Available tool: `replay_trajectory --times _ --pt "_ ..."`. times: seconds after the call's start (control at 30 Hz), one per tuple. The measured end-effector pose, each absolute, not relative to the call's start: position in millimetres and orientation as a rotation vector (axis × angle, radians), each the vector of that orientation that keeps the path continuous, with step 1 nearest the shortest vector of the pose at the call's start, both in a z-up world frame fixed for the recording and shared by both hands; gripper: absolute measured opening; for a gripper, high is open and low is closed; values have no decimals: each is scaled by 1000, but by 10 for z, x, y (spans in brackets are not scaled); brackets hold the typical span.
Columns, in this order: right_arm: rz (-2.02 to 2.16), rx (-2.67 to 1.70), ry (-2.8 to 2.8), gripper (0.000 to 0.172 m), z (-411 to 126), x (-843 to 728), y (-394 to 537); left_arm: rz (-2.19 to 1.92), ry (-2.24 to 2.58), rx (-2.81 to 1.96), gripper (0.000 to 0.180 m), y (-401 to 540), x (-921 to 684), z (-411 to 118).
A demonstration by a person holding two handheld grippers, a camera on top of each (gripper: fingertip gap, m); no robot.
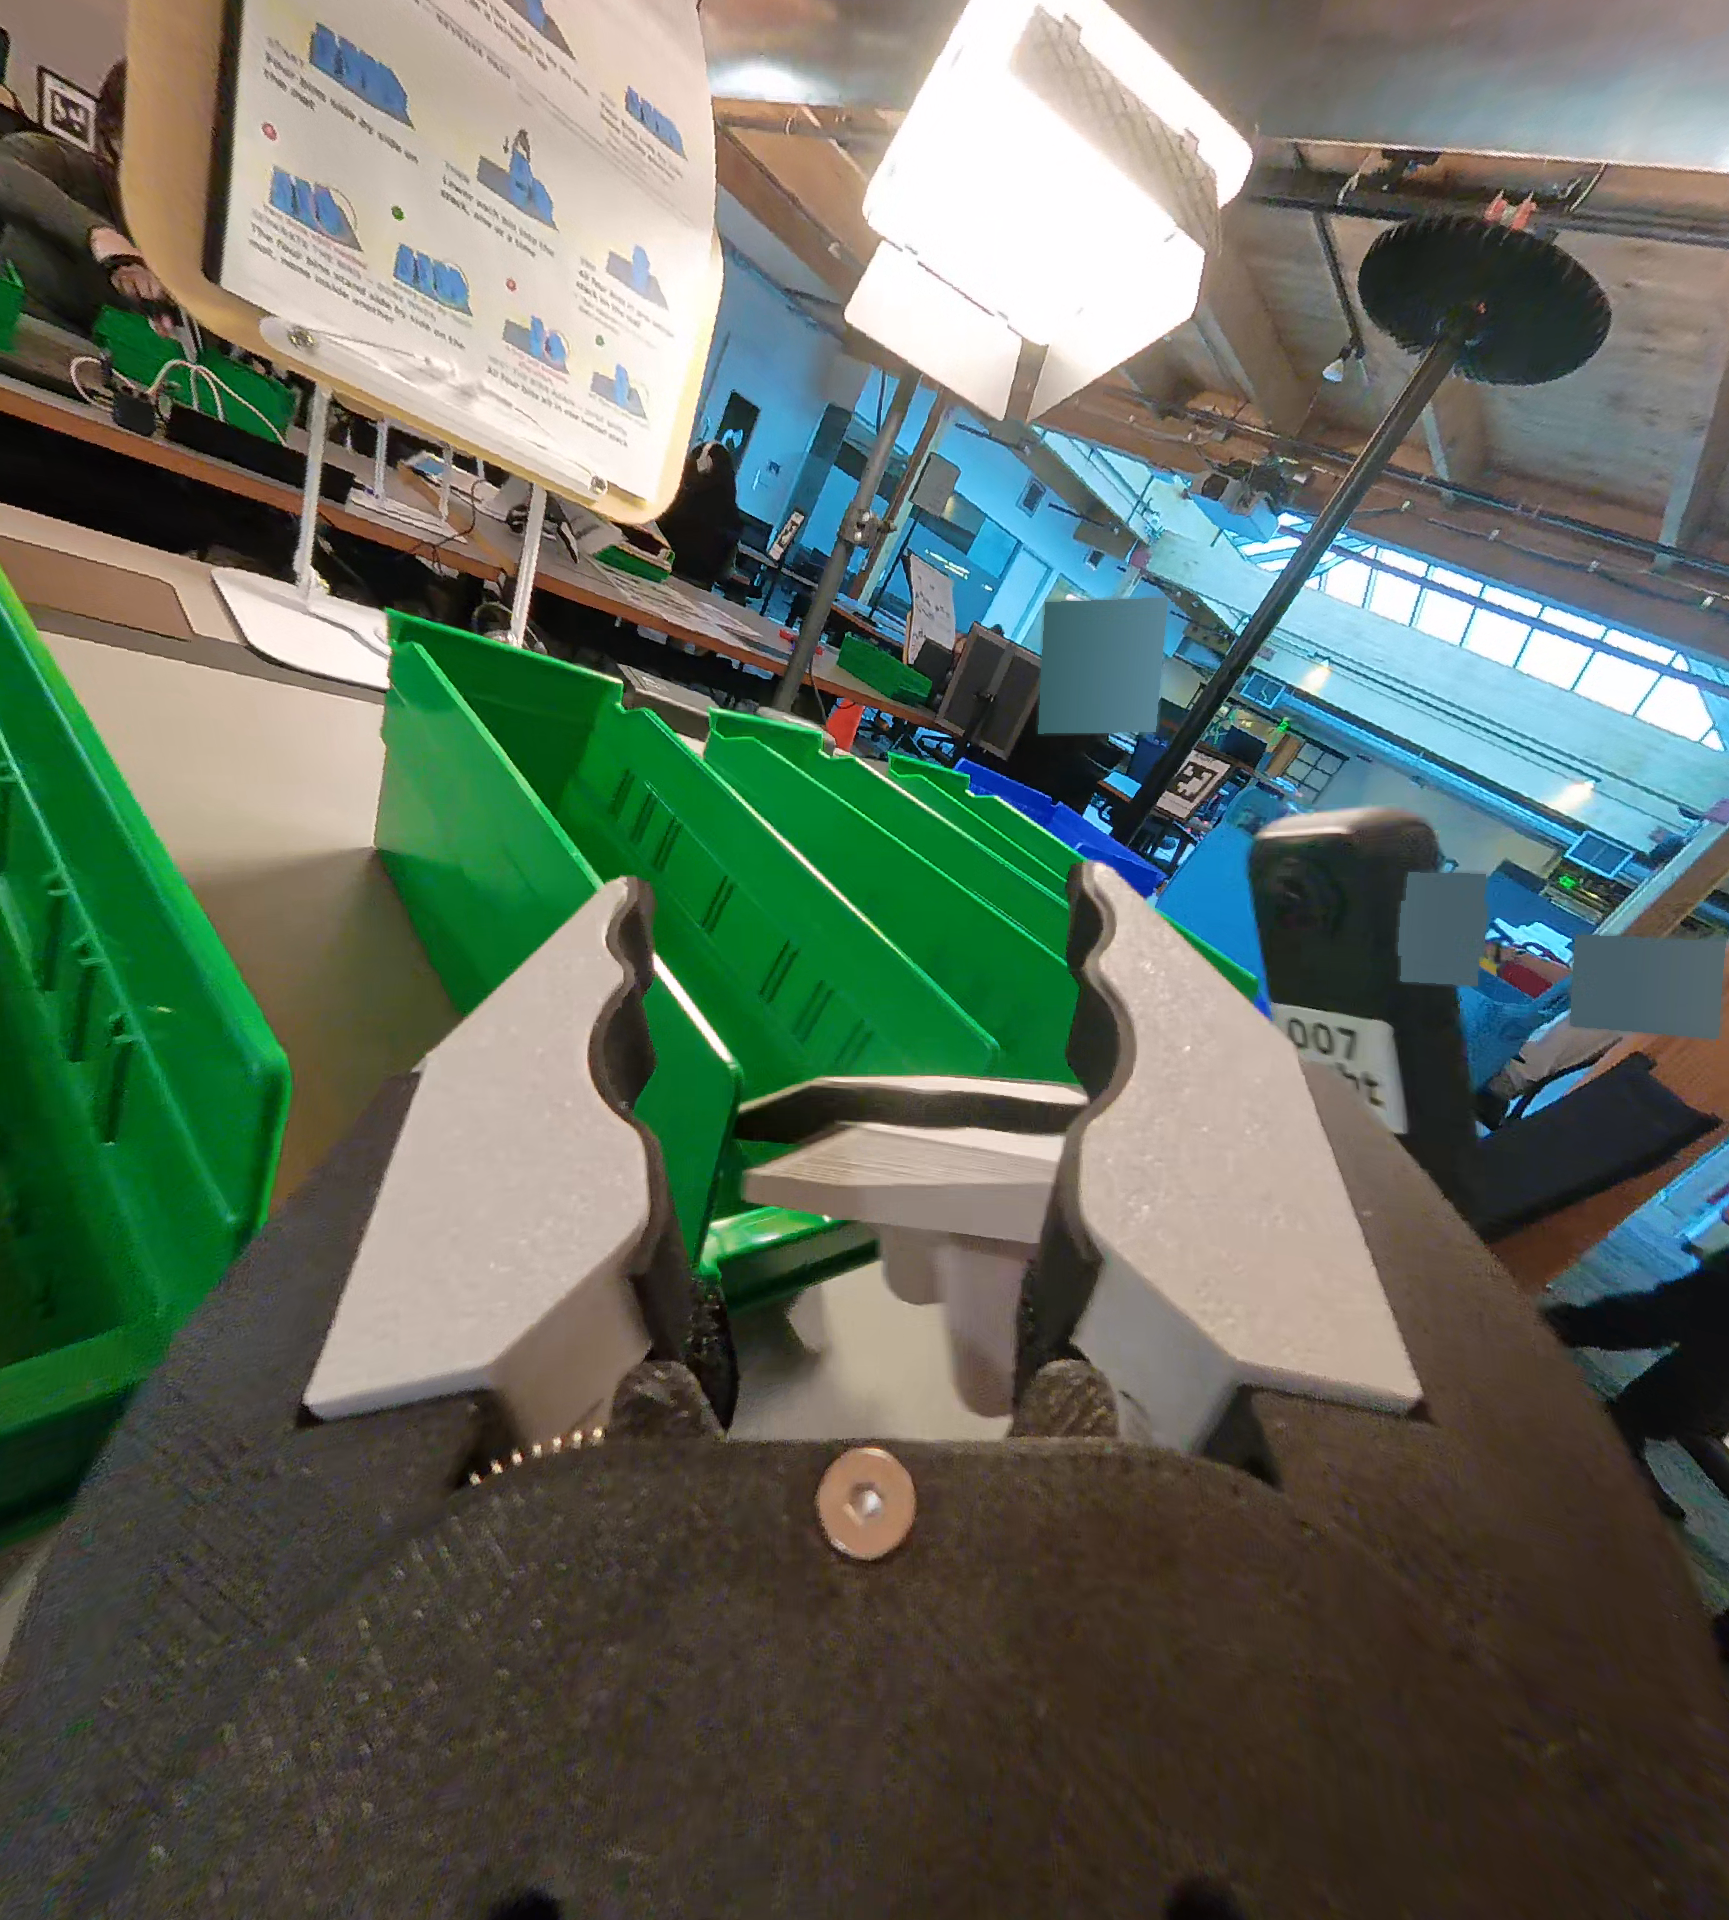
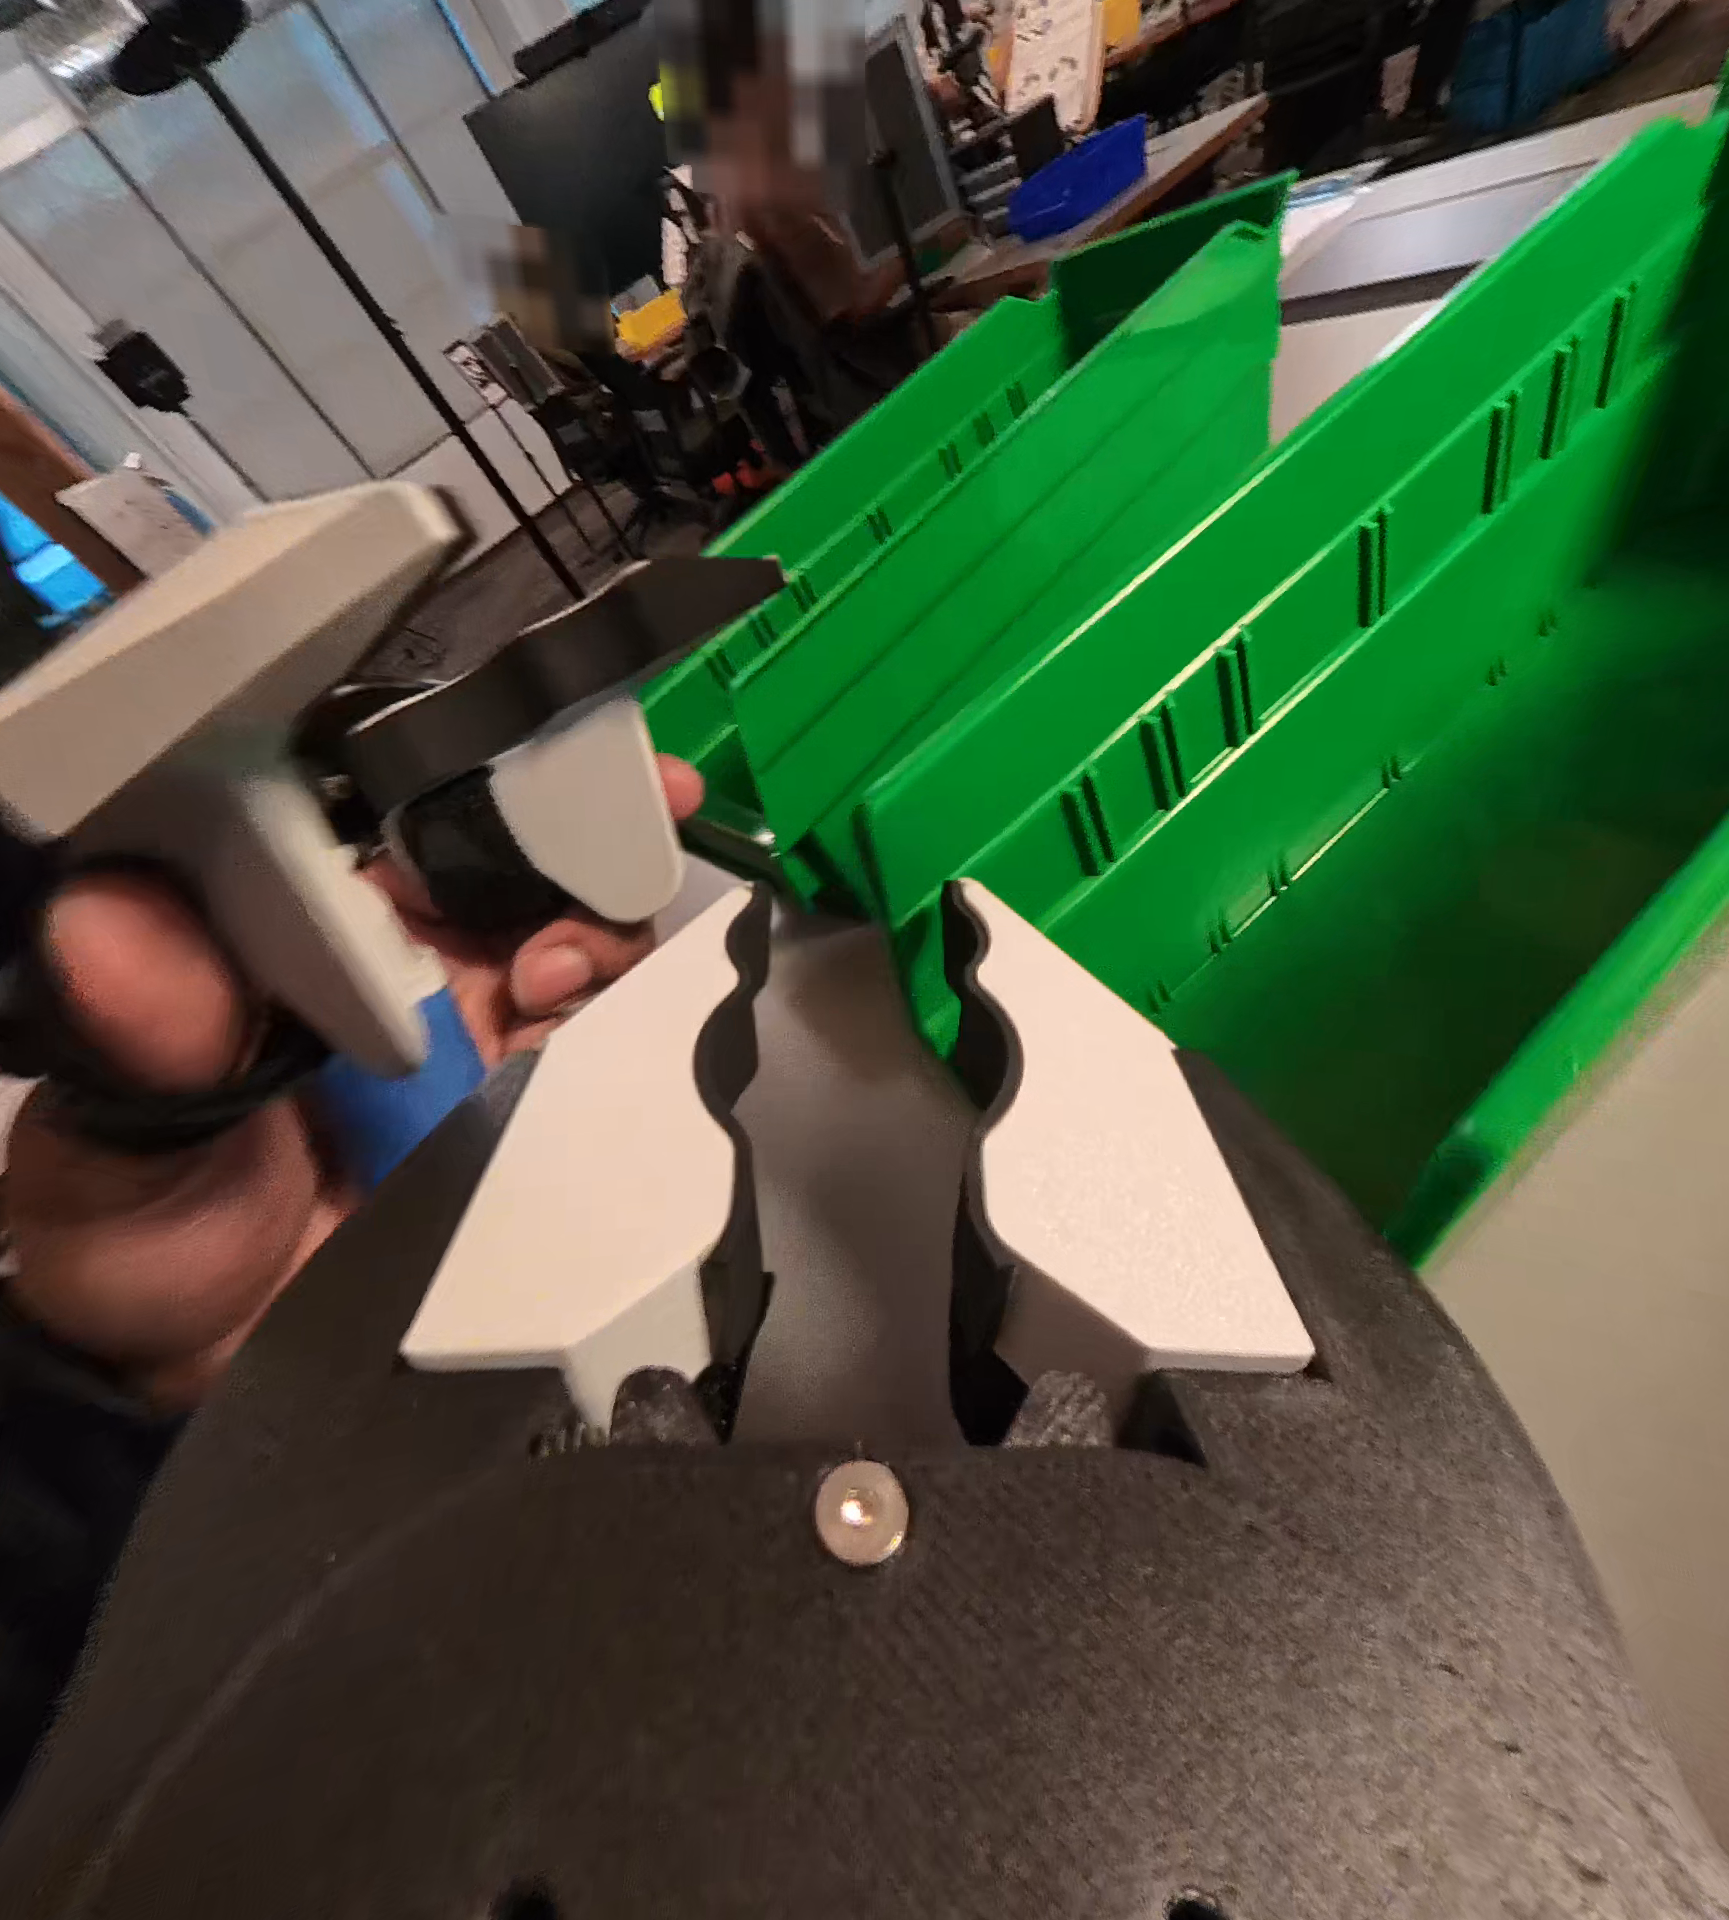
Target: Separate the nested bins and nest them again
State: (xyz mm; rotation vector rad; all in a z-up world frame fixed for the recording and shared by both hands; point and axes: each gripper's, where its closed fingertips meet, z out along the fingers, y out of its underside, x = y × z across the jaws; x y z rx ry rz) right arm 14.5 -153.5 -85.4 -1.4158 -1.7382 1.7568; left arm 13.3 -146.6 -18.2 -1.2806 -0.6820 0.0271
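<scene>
Beside right jaws, green bin corner

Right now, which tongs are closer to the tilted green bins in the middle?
Right. The right tongs sit at the tilted green bins' near corner, one fingertip against it; the left tongs hover open, slightly farther back.

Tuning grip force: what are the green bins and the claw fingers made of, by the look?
Bins: likely moulded rigid plastic, glossy; thin walls, moulded slot ribs and bright glints on the rims. Claw fingers: matte, grainy grey shells, probably 3D-printed plastic, with dark wavy pads, possibly rubber.
</scene>
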Motion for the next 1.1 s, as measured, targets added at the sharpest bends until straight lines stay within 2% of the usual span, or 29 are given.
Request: replay_trajectory --times 0.13,0.23,0.4,0.6,0.83,0.97,1.1 --pt "1840 -1270 -1695 38 -520 633 -1366 43 -674 -1268 80 -1544 148 -115" --pt "1684 -1258 -1504 42 -372 875 -695 42 -668 -1271 80 -1529 180 -110" --pt "1399 -1392 -1306 57 -529 922 434 27 -636 -1311 80 -1307 325 -147" --pt "1458 -1525 -1456 59 -974 737 315 31 -604 -1363 80 -1019 498 -183" --pt "1550 -1478 -1553 55 -1012 785 37 9 -603 -1373 80 -841 590 -244" --pt "1603 -1441 -1536 55 -784 1048 182 7 -601 -1385 80 -834 643 -310" --pt "1451 -1411 -1347 54 -491 1232 911 18 -602 -1390 80 -842 649 -329"
